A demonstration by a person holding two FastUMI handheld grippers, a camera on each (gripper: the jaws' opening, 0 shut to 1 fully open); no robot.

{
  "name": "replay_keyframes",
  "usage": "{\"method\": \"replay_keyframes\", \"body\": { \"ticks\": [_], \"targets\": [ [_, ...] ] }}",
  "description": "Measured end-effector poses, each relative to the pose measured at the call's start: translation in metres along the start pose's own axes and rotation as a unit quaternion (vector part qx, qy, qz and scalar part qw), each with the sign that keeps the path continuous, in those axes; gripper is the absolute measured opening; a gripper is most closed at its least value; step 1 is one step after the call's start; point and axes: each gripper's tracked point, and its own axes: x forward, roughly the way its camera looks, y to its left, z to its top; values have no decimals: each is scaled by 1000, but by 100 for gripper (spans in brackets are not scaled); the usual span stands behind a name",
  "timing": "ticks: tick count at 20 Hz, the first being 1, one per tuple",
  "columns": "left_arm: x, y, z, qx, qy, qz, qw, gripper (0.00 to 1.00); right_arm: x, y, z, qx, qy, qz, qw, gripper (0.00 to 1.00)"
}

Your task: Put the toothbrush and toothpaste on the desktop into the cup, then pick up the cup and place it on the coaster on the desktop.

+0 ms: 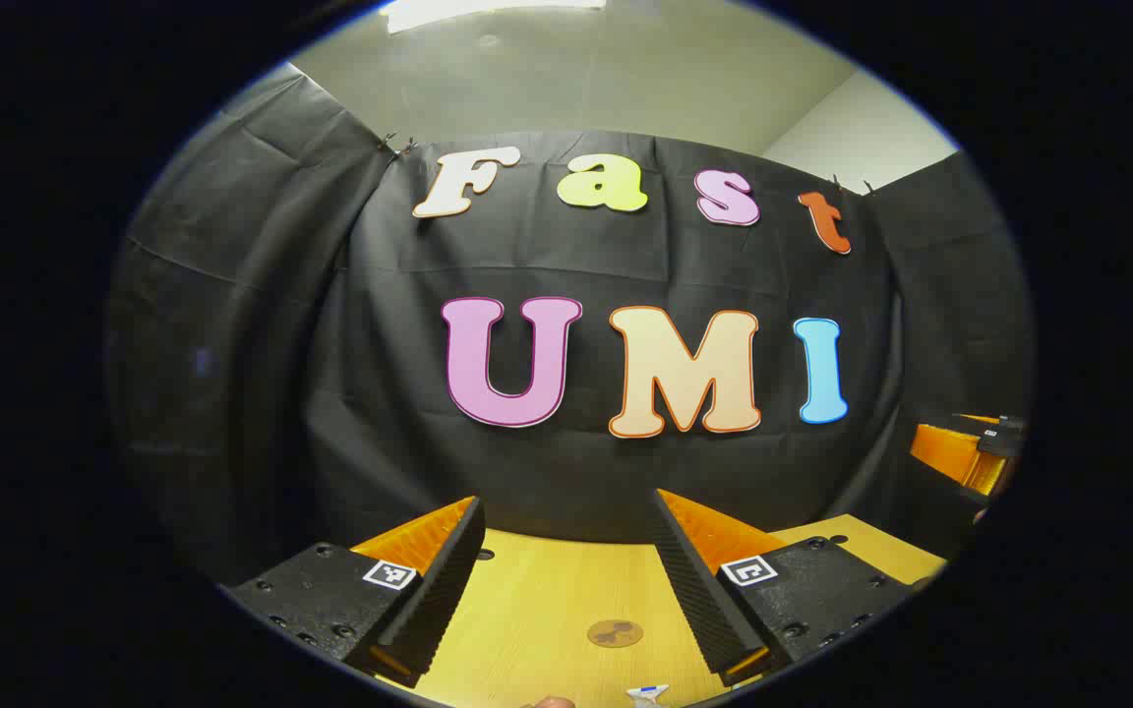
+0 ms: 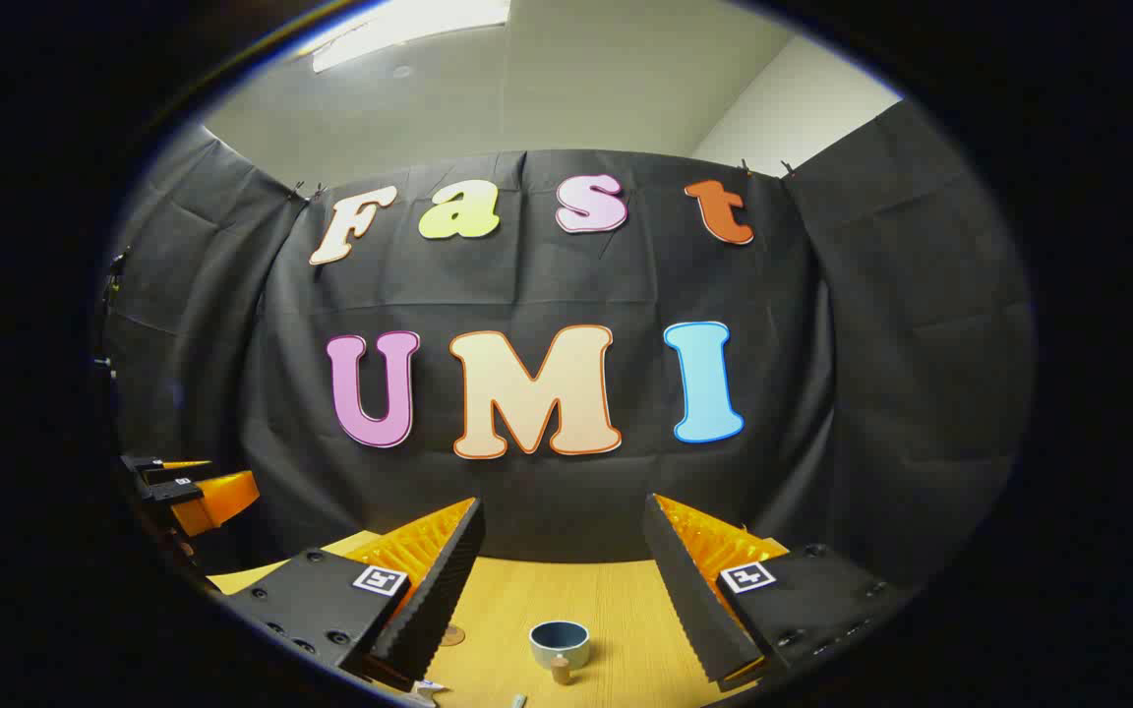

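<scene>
Both the left claw (image 1: 566, 521) and right claw (image 2: 562, 526) gape released above the desktop (image 2: 626, 610); the cup (image 2: 559, 644) bears no readable writing.

Counts, left gripper view: one coaster (image 1: 615, 633) on one wooden desktop (image 1: 537, 610), one white-and-blue item (image 1: 647, 694) cut off at the bottom edge, kind unclear. One gripper (image 1: 566, 570) with two fingers up front, spread apart, plus one other gripper (image 1: 970, 454) at far right.

Right gripper view: one cup (image 2: 559, 644), one small cork-like piece (image 2: 560, 671) touching its front, one brown disc (image 2: 450, 635) partly hidden by a finger. Two small bits at the bottom edge, unidentifiable.
</scene>
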Motion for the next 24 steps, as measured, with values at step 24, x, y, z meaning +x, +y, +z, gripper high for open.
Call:
{"method": "replay_keyframes", "body": {
  "ticks": [24],
  "targets": [
    [-5,20,-5,6,-3,23,1000,98,8,39,-121,-32,173,58,983,99]
  ]
}}
